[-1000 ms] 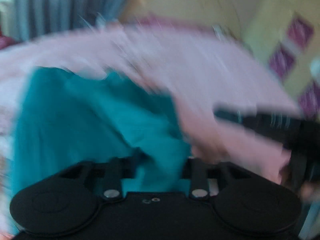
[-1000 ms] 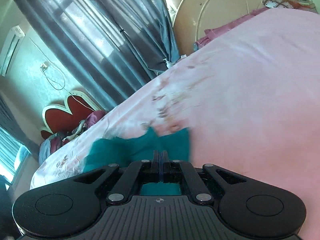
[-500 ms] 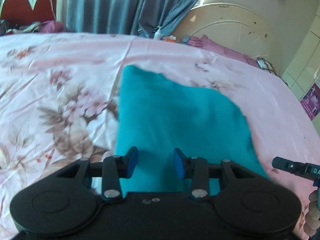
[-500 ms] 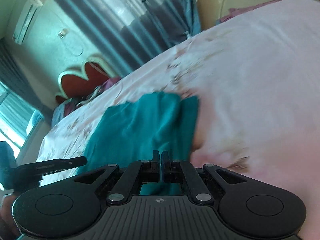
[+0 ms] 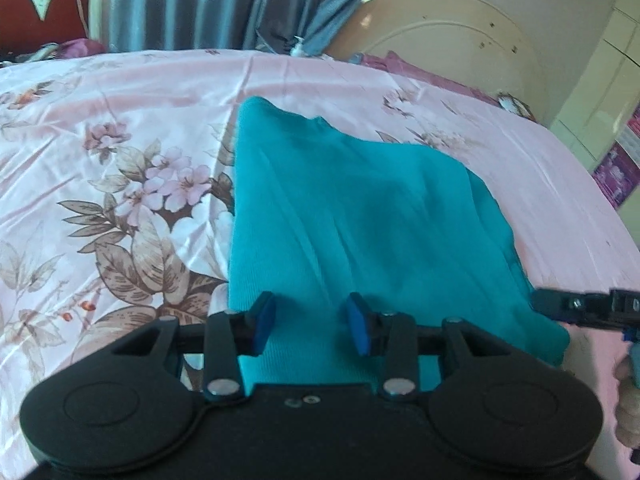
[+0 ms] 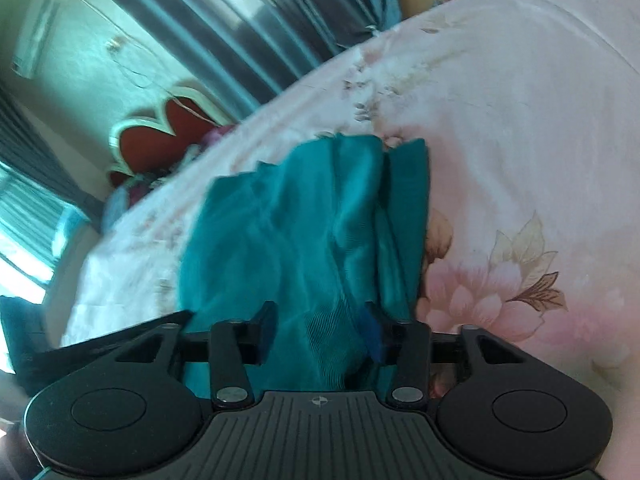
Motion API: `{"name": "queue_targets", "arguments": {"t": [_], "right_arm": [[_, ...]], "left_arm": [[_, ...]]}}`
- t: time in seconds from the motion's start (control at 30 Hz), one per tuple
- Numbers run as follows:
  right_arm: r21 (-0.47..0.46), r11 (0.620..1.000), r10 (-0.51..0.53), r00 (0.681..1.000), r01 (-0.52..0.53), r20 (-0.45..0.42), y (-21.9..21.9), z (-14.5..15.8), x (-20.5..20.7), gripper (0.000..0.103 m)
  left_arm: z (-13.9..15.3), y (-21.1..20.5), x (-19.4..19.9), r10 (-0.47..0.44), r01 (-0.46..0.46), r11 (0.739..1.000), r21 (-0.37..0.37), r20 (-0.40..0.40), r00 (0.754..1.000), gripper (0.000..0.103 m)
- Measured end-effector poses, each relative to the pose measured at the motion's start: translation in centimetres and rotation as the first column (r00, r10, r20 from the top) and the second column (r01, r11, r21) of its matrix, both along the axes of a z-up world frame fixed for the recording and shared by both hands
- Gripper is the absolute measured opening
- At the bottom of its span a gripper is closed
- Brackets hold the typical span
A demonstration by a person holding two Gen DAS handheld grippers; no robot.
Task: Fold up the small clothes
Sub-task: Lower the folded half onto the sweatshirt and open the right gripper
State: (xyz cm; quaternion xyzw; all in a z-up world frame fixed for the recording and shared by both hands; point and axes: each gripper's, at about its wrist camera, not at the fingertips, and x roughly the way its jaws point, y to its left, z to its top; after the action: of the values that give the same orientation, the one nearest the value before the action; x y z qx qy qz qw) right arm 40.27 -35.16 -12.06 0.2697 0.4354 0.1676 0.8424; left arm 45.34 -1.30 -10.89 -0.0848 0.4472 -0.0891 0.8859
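A teal garment (image 5: 360, 208) lies spread on the pink floral bedsheet (image 5: 120, 168). My left gripper (image 5: 310, 326) is open over its near edge, with nothing between its blue pads. My right gripper (image 6: 322, 334) is open over the garment's (image 6: 304, 232) wrinkled near right corner, its jaws apart with cloth lying between them. The right gripper's fingers (image 5: 576, 306) show at the right edge of the left wrist view, beside the garment's corner. The left gripper's finger (image 6: 120, 340) shows at the lower left of the right wrist view.
A cream round headboard (image 5: 448, 40) and grey-blue curtains (image 5: 208, 4) stand beyond the bed. A red heart-shaped headboard (image 5: 44, 12) with piled clothes is at the far left. A cabinet (image 5: 600, 92) stands at the right.
The garment went from bunched and lifted to lying flat on the bed. The left gripper let go first. The right gripper, shut on the cloth until half a second ago, has now opened.
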Motion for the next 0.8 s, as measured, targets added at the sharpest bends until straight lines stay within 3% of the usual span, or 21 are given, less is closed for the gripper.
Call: {"name": "queue_targets", "arguments": {"t": [0.27,0.3,0.47,0.5,0.53,0.57,0.7,0.8], "right_arm": [[-0.086,0.996,-0.030,0.999,0.029,-0.014,1.1,-0.7,1.8,0.059],[-0.049,0.998,-0.043,0.999,0.042,-0.014,0.7,-0.6,1.9,0.059],[-0.071,0.997,0.036,0.999,-0.038,-0.028,1.9,-1.0,3.0,0.059],[-0.067,0.997,0.048,0.999,-0.050,-0.020,2.1,-1.0,3.1,0.055],[-0.083,0.994,0.075,0.997,-0.076,-0.019,2.6,-1.1,3.3,0.028],[-0.124,0.988,0.088,0.996,-0.089,-0.019,3.1,-1.2,3.4,0.019],[-0.179,0.980,0.098,0.994,-0.088,0.047,3.3,0.5,2.5,0.012],[-0.202,0.976,0.097,0.992,-0.078,0.087,2.4,2.2,1.2,0.011]], "left_arm": [[-0.3,0.3,0.4,-0.064,0.064,0.998,0.000,-0.014,0.998,0.039],[-0.3,0.4,0.3,-0.067,0.067,0.998,-0.002,-0.012,0.998,0.039],[-0.6,1.1,0.3,-0.081,0.081,0.996,-0.037,-0.009,0.997,0.039],[-0.6,1.1,0.3,-0.084,0.084,0.996,-0.038,-0.009,0.996,0.039],[-0.5,1.1,0.4,-0.088,0.087,0.996,-0.035,-0.011,0.996,0.039],[-0.3,1.0,0.5,-0.093,0.093,0.995,-0.027,-0.011,0.996,0.039],[1.6,0.7,0.2,-0.118,0.119,0.992,-0.028,0.044,0.992,0.038],[1.8,-0.6,1.0,-0.175,0.175,0.983,-0.049,0.013,0.985,0.037]]}}
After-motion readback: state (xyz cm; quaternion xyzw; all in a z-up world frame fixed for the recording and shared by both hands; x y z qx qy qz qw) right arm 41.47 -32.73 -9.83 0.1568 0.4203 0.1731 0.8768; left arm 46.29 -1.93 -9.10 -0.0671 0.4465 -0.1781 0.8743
